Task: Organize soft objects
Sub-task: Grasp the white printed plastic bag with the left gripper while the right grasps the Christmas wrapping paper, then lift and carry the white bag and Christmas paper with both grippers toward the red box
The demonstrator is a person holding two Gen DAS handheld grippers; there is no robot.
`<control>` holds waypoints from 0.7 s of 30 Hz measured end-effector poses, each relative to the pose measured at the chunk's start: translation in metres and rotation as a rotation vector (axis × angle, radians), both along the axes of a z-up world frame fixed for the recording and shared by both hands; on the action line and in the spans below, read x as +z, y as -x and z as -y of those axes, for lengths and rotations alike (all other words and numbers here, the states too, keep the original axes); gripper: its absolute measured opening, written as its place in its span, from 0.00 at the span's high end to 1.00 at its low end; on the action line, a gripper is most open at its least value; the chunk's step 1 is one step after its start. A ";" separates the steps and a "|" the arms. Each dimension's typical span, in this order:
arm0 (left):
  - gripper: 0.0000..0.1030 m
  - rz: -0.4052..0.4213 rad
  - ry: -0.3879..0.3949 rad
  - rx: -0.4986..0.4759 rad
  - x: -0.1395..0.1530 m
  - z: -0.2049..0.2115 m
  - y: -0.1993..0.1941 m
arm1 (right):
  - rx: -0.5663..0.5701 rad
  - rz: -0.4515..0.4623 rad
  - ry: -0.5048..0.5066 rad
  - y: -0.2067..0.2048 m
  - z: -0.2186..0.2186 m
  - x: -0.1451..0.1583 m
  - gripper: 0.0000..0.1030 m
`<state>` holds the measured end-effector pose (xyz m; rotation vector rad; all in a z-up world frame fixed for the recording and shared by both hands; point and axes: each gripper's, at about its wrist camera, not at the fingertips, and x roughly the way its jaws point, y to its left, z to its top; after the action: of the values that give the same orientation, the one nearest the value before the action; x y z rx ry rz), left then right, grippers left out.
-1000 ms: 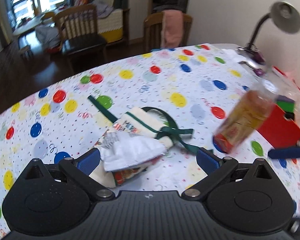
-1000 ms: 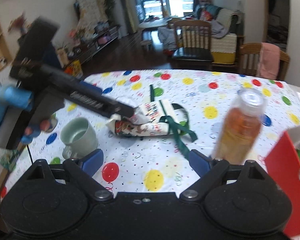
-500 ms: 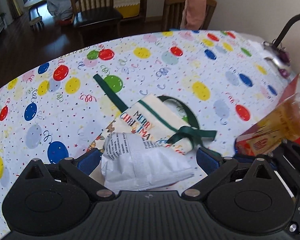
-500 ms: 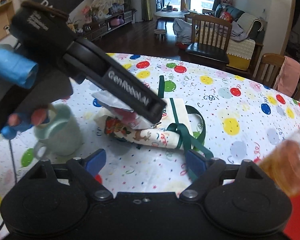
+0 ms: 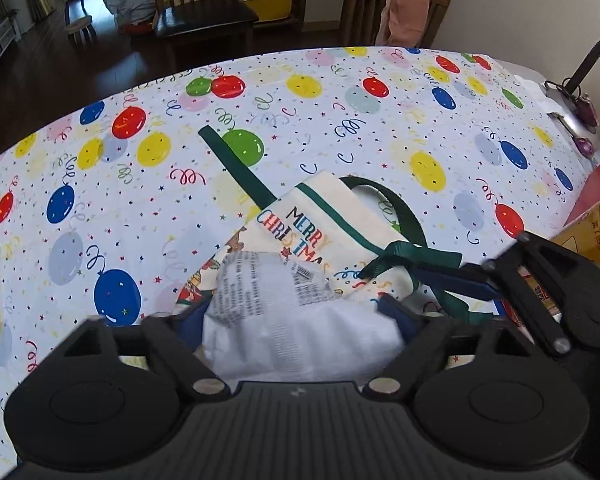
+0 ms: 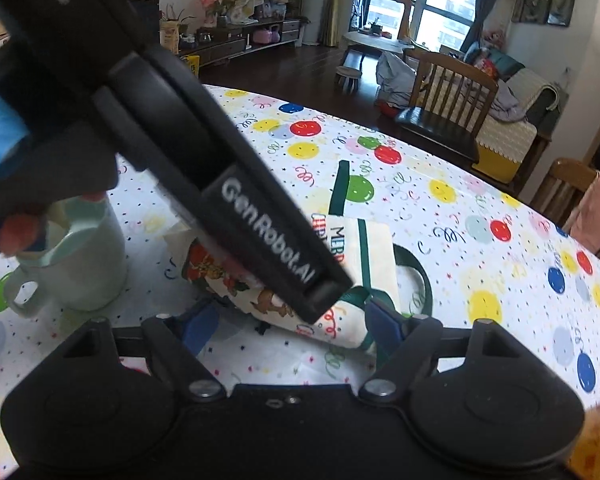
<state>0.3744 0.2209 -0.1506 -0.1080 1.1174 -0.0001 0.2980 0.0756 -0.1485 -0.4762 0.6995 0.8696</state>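
On the left, the left gripper (image 5: 300,316) has its jaws pinching a white packet (image 5: 296,320) just over the Christmas bag (image 5: 332,240) lying on the desk (image 5: 100,184). To its right, the right gripper (image 6: 290,322) holds its jaws spread around the bag's near edge and green ribbon (image 6: 364,292). If they close on ribbon alone, the mouth may stay shut and the packet snag or slip.

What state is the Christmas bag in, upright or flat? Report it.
Flat. The Merry Christmas bag lies on its side on the balloon tablecloth, printed face up, green ribbon handles sprawled on the cloth.
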 end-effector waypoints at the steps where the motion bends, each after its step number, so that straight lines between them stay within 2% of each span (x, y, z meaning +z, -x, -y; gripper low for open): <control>1: 0.18 0.004 0.001 -0.001 0.000 -0.001 0.001 | 0.011 0.006 0.004 0.000 -0.003 -0.001 0.24; 5: 0.19 0.020 0.011 0.007 0.003 -0.006 0.003 | 0.068 0.083 0.056 0.001 -0.017 -0.006 0.26; 9: 0.19 0.036 0.034 0.041 0.008 -0.015 0.005 | 0.128 0.092 0.097 0.001 -0.027 -0.012 0.28; 11: 0.19 0.044 0.055 0.060 0.012 -0.021 0.006 | 0.135 0.072 0.114 -0.001 -0.031 -0.015 0.34; 13: 0.19 0.057 0.081 0.076 0.016 -0.026 0.008 | 0.136 0.065 0.134 -0.001 -0.035 -0.019 0.45; 15: 0.19 0.072 0.105 0.087 0.022 -0.029 0.011 | 0.143 0.070 0.154 0.000 -0.038 -0.022 0.50; 16: 0.19 0.080 0.112 0.091 0.024 -0.031 0.013 | 0.146 0.074 0.162 0.001 -0.040 -0.022 0.59; 18: 0.19 0.095 0.126 0.101 0.029 -0.033 0.018 | 0.141 0.079 0.171 0.003 -0.044 -0.022 0.63; 21: 0.19 0.121 0.148 0.120 0.036 -0.035 0.025 | 0.141 0.070 0.156 0.008 -0.046 -0.018 0.81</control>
<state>0.3498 0.2563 -0.1148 -0.3037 0.9877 0.0176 0.2899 0.1215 -0.1666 -0.6994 0.6781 0.9291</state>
